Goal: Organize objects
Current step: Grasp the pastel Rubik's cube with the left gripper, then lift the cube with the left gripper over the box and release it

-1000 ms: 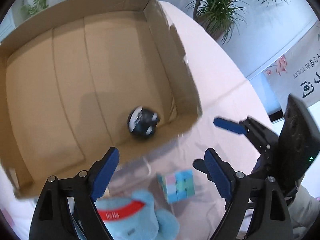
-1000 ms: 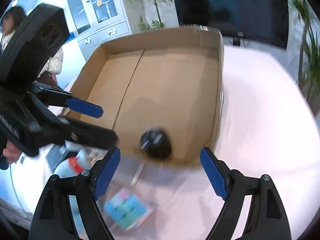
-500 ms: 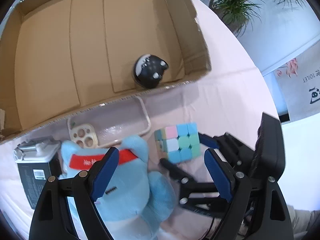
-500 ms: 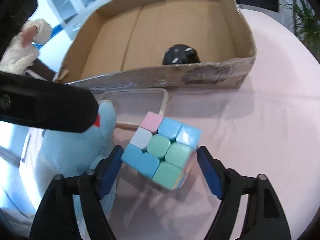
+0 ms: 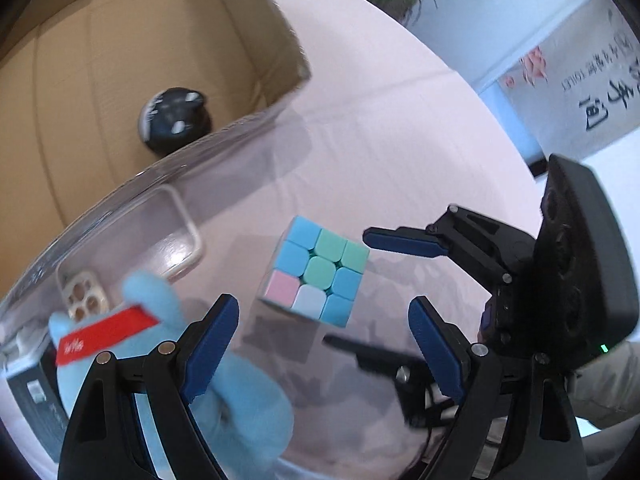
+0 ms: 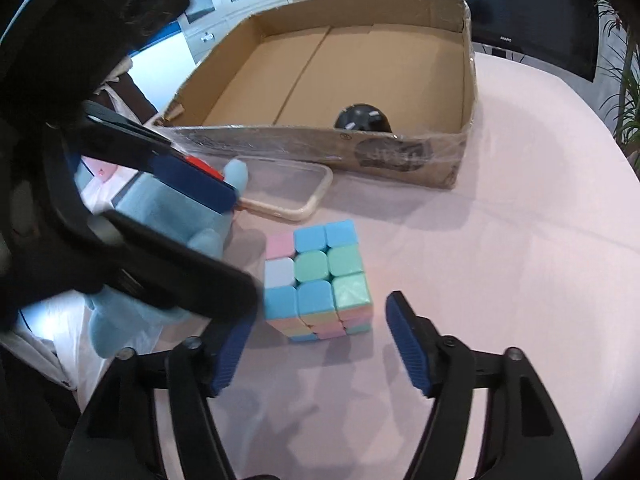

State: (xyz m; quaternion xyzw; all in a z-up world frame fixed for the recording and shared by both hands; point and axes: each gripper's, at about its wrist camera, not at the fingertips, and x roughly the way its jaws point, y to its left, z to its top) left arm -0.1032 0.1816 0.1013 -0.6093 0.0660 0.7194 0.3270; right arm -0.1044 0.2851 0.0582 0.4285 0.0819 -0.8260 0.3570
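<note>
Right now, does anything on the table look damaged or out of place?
Nothing looks damaged. The puzzle cube, blue plush toy and clear phone case lie outside the cardboard box; only a black round object is inside.

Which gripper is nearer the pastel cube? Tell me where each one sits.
Right. The right gripper is open, its fingers straddling the pastel cube just short of it. The left gripper, also open, hangs above and beside the cube, over the blue plush.

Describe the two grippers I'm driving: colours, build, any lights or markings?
Both match: the left gripper and right gripper have black angular frames with silver pivot bolts and blue ribbed finger pads. From the left wrist view, the right unit carries a bulky black housing with a small green light.
</note>
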